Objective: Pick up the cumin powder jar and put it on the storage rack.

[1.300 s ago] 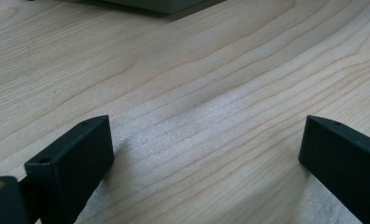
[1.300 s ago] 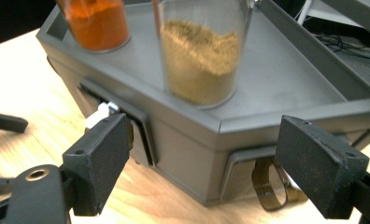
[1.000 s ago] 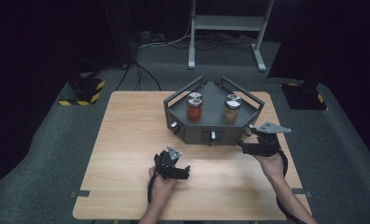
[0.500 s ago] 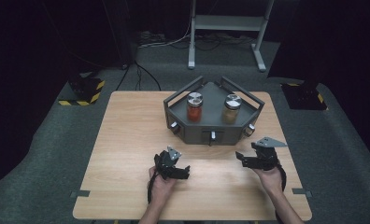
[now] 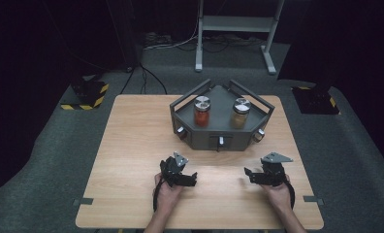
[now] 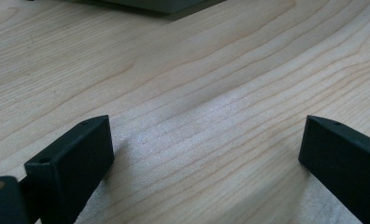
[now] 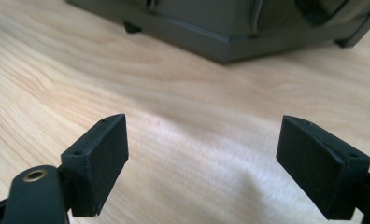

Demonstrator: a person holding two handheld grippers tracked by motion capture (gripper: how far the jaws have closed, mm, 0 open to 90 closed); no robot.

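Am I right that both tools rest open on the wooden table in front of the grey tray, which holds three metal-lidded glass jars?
Not quite: the grey angular tray holds two metal-lidded glass jars, the red-filled jar and the brown-filled jar, as the high view shows. The rest stands: the left tool and right tool are open on the wooden table.

Pale matt wood-grain table (image 5: 132,145), dark matt tray (image 5: 207,138), 2 glass jars (image 5: 202,111) with shiny metal lids.

Dark room, grey carpet (image 5: 54,160)
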